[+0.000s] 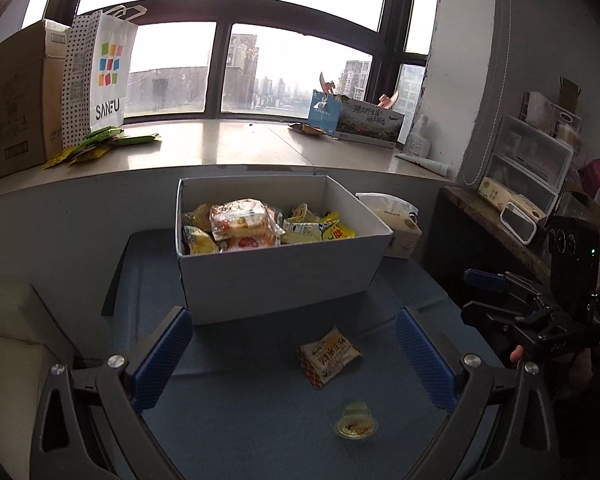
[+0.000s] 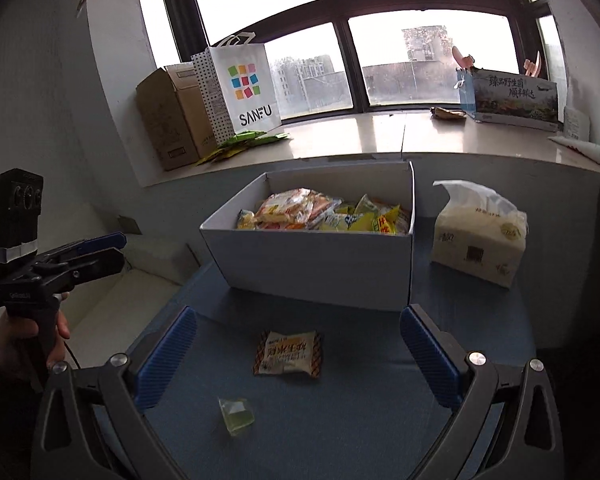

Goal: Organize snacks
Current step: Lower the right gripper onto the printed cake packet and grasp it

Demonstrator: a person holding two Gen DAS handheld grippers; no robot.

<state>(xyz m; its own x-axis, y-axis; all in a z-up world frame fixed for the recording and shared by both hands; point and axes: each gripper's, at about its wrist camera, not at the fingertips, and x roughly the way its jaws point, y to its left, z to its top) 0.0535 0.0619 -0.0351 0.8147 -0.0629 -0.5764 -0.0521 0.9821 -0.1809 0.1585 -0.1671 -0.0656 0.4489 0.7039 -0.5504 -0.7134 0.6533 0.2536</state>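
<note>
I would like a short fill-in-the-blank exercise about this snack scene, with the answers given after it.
1. The white box already holds many ___.
2. Loose on the blue mat lie one snack packet and one small jelly ___.
3. Both tongs, left tongs and right tongs, are ___.
4. The tissue pack stands ___ the box.

Answers: snacks; cup; open; beside

Left wrist view: looking forward between its own fingers, toward the white box (image 1: 276,276) just ahead.
Right wrist view: facing the same box (image 2: 320,264) from nearby.
Shared: both are showing the window sill (image 1: 228,144).
</note>
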